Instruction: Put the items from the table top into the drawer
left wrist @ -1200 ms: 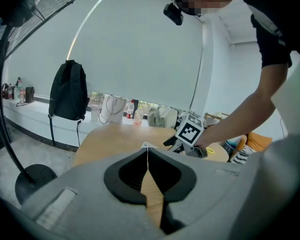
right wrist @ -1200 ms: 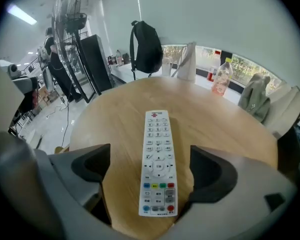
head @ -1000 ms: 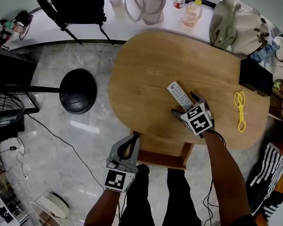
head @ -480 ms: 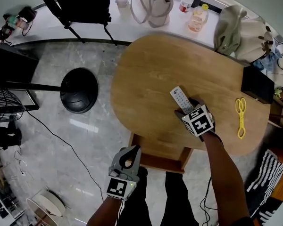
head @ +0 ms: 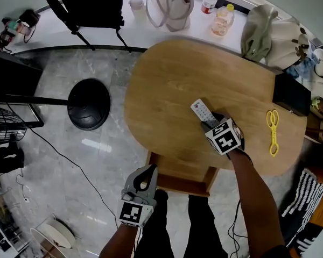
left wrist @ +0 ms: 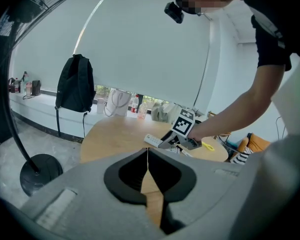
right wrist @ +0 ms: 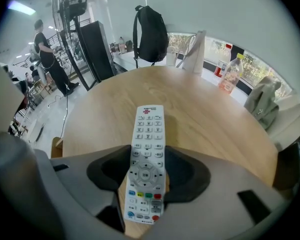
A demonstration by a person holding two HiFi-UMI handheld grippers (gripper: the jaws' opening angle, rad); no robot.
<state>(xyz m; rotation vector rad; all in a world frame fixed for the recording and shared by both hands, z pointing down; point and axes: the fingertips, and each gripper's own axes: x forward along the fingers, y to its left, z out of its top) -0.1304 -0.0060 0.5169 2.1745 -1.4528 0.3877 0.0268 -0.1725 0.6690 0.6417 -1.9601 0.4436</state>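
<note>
Head view, remote (head: 203,112): lying lengthwise near the middle of the wooden counter (head: 167,85), with its near end sitting inside the right hand-held gripper (head: 210,124). From here it is not showing whether it is resting on the wood or raised just clear of it.
Head view, left hand-held gripper (head: 148,170): hovering off the counter's near edge, just left of the open drawer (head: 178,175), and touching nothing.
Head view, scissors (head: 272,132): yellow, lying on the counter well to the right of the remote.
Left gripper view, jaws: pressing together tip to tip with nothing between them, and pointing across the counter toward the remote.
Right gripper view, jaws: pressing against both long sides of the remote's lower half. Its keypad is facing up and its far end is sticking out past the jaws over the counter.
Right gripper view, background: a black backpack (right wrist: 151,28) and a clear bottle (right wrist: 231,73) are standing on the ledge beyond the counter.
</note>
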